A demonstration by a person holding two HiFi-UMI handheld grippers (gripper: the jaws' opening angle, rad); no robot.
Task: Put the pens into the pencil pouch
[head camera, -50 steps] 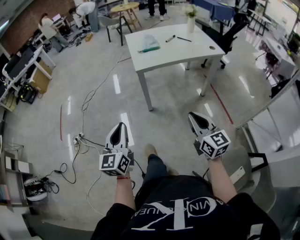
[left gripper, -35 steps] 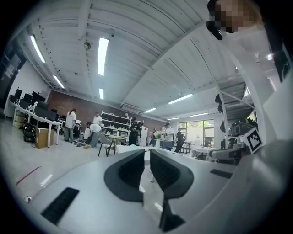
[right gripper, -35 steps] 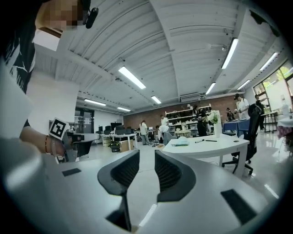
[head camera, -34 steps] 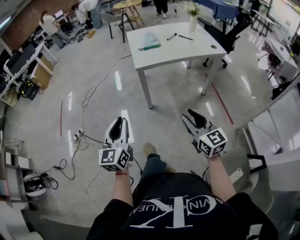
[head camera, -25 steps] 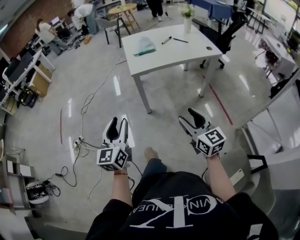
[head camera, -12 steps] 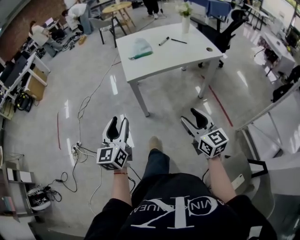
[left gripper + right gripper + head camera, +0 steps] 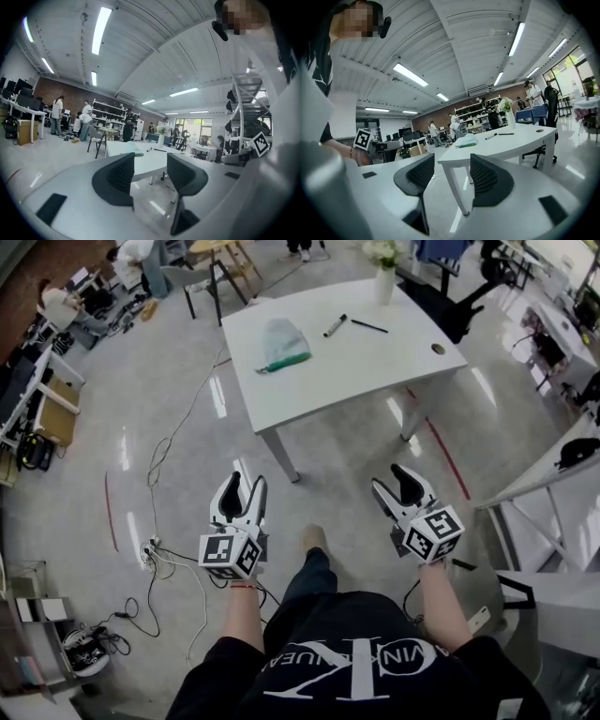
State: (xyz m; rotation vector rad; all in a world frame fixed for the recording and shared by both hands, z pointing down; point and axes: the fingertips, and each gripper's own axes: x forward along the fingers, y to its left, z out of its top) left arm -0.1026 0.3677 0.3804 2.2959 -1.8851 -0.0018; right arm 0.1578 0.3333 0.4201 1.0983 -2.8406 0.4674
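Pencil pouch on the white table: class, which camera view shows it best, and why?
The head view: it looks down on the whole pencil pouch, pale with a green edge. The right gripper view shows the pencil pouch side-on as a low mound; the left gripper view shows it small and distant.

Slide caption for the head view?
Person faces a white table bearing a pouch, marker, pen and vase; left gripper and right gripper open and empty, left jaws having just been opening.

- Black T-shirt [image 7: 347,662] with white lettering, lower centre.
- Red band [image 7: 242,586] on the left wrist.
- Dark trousers [image 7: 305,582], light shoe [image 7: 315,538].
- White left gripper [image 7: 246,482] and right gripper [image 7: 394,479], dark fingers [image 7: 231,494], black-and-white marker cubes [image 7: 230,556].
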